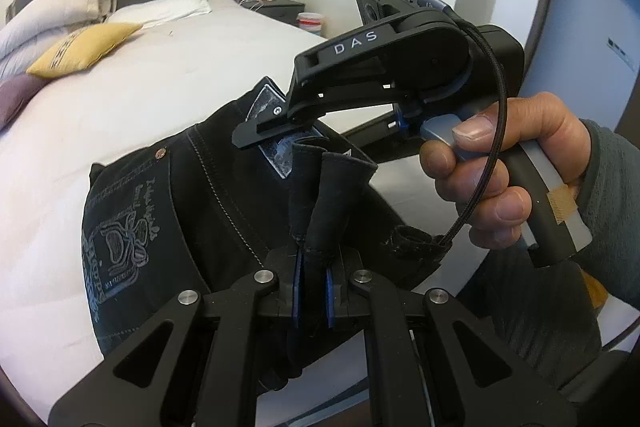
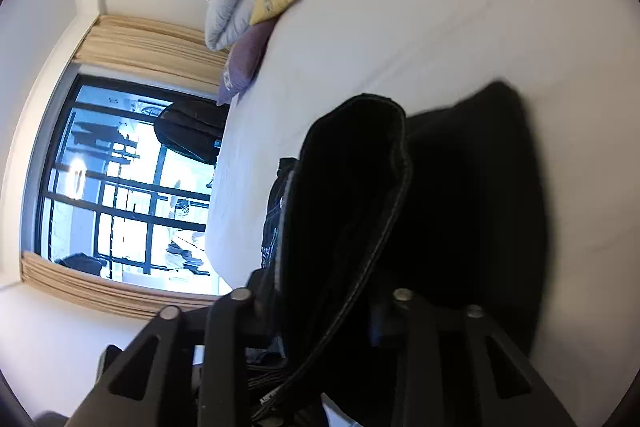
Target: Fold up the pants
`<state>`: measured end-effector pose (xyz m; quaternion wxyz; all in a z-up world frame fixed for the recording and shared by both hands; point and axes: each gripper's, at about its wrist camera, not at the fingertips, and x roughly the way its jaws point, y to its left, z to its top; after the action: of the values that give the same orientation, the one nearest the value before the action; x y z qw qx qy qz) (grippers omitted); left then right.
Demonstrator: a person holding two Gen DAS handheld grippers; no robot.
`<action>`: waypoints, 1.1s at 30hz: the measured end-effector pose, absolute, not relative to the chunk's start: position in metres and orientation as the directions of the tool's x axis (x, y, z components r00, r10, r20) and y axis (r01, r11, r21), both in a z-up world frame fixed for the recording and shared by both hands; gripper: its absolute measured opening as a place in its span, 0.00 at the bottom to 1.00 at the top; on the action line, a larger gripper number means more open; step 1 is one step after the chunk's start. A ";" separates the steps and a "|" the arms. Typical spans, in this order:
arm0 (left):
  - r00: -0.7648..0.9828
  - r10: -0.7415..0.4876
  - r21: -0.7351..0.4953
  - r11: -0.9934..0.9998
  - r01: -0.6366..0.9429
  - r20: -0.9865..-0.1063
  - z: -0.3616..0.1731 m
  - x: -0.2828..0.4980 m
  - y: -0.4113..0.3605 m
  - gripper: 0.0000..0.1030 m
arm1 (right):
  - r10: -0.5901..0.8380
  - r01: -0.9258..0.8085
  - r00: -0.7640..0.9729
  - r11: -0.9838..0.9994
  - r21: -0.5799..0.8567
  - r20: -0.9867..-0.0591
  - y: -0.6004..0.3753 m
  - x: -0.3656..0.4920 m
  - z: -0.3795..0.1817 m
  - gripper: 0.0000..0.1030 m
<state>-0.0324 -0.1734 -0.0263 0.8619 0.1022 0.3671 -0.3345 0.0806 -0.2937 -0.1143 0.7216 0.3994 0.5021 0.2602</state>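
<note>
The black pants (image 1: pixel 160 227), with white stitching and an embroidered back pocket, are bunched up above the white bed (image 1: pixel 160 75). My left gripper (image 1: pixel 316 267) is shut on a narrow upright fold of their fabric. My right gripper (image 1: pixel 272 131), held by a hand (image 1: pixel 480 167), bites the waistband just beyond, with its clear pads on either side of the cloth. In the right wrist view, a thick roll of the pants (image 2: pixel 360 187) fills the gap of the right gripper (image 2: pixel 324 311). The gripper is shut on it, and the rest hangs dark over the bed (image 2: pixel 440 7).
Yellow pillow (image 1: pixel 84 47), purple pillow (image 1: pixel 16 95), white pillow (image 1: pixel 160 9) and a rolled duvet lie by the grey headboard. A nightstand (image 1: pixel 276 7) stands past the bed. A large window (image 2: pixel 120 179) with a beige blind is beside the bed.
</note>
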 end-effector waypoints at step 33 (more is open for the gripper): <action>0.450 -0.551 -0.376 0.825 0.423 -0.703 -0.077 0.025 -0.112 0.56 | 0.821 0.005 0.381 0.457 0.889 -0.425 -0.314 -0.008 -0.128 0.64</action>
<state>0.0248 -0.1120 -0.0766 0.8483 -0.0733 0.4390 -0.2870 -0.0082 -0.3135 -0.1283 0.7087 0.4340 0.4759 0.2879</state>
